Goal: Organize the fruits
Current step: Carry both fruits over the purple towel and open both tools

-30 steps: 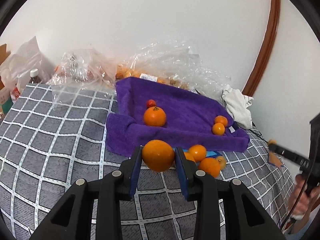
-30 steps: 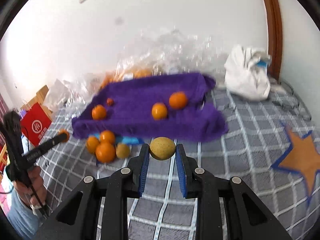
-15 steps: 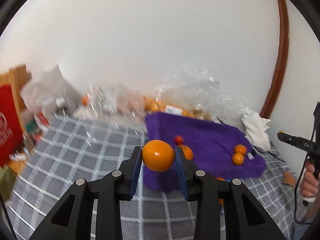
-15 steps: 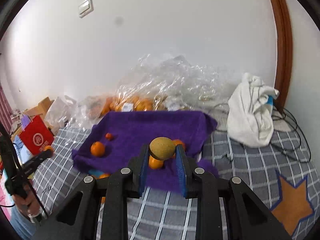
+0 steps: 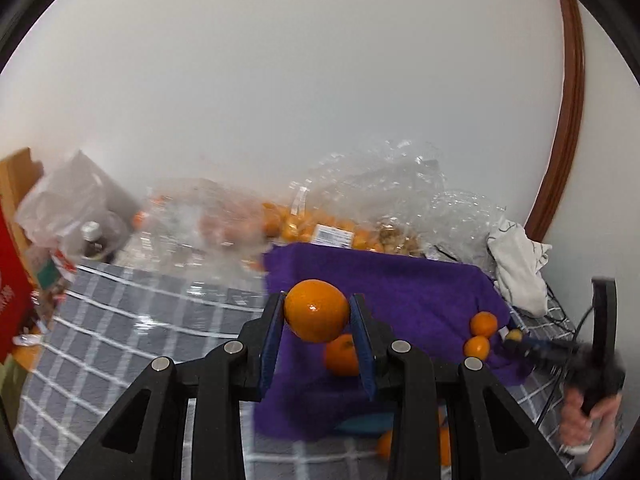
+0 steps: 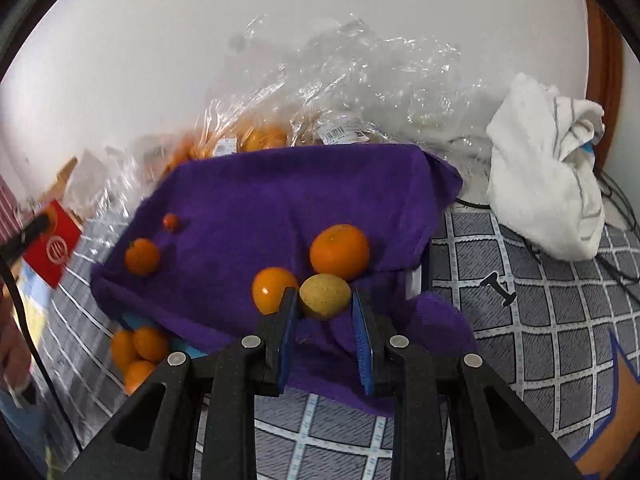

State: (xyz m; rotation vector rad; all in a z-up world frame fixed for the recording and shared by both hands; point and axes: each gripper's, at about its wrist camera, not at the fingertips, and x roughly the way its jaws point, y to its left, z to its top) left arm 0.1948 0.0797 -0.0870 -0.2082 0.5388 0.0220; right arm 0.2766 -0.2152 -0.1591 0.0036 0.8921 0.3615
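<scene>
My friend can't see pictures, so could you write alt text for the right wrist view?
A handheld right gripper clamps a speckled yellow fruit above a purple towel holding two oranges, a smaller orange and a tiny red fruit. Behind lie clear plastic bags; a white cloth sits right, on a grey checked cover.

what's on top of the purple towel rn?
Right wrist view: on the purple towel lie three oranges and a small red fruit. What the towel covers is hidden, bar a blue edge.
</scene>
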